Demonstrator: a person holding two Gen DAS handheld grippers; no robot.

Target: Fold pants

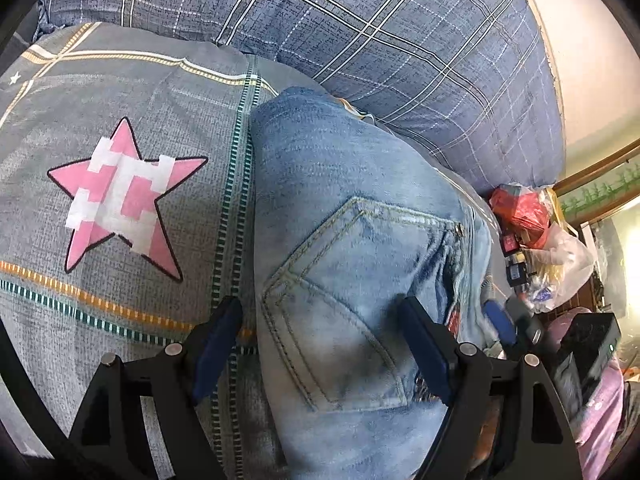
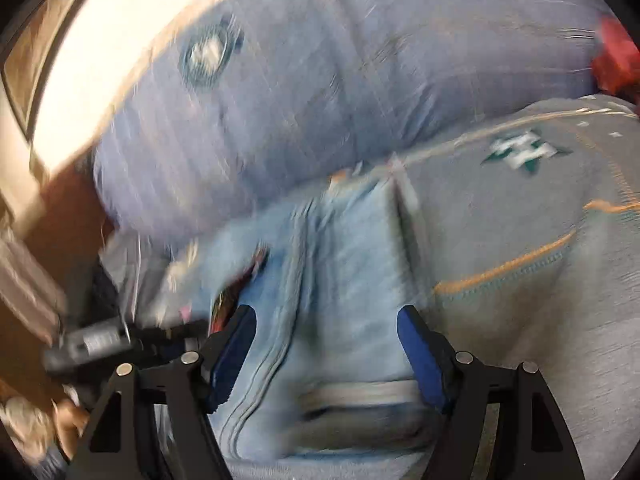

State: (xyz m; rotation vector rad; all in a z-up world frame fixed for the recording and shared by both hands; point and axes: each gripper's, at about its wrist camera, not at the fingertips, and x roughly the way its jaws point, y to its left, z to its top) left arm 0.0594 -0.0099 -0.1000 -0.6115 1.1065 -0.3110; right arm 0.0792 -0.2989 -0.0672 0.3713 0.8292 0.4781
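Light blue jeans [image 1: 360, 248] lie folded into a long bundle on a grey bedspread [image 1: 120, 280], a back pocket [image 1: 352, 300] facing up. My left gripper [image 1: 320, 308] hovers over that pocket, open wide; its left finger is over the bedspread and its right finger over the denim. In the blurred right wrist view the same jeans [image 2: 344, 264] show a seam and a pale waistband. My right gripper [image 2: 326, 314] stands open above them, with denim showing between its blue pads [image 2: 420, 352] and no sign of a grip.
A big blue plaid pillow [image 1: 400, 60] lies behind the jeans. The bedspread has a pink star [image 1: 120, 196] and, in the right wrist view, a green star [image 2: 524, 152]. Plastic bags with red packages [image 1: 528, 216] and dark clutter [image 1: 584, 340] crowd the bed's right edge.
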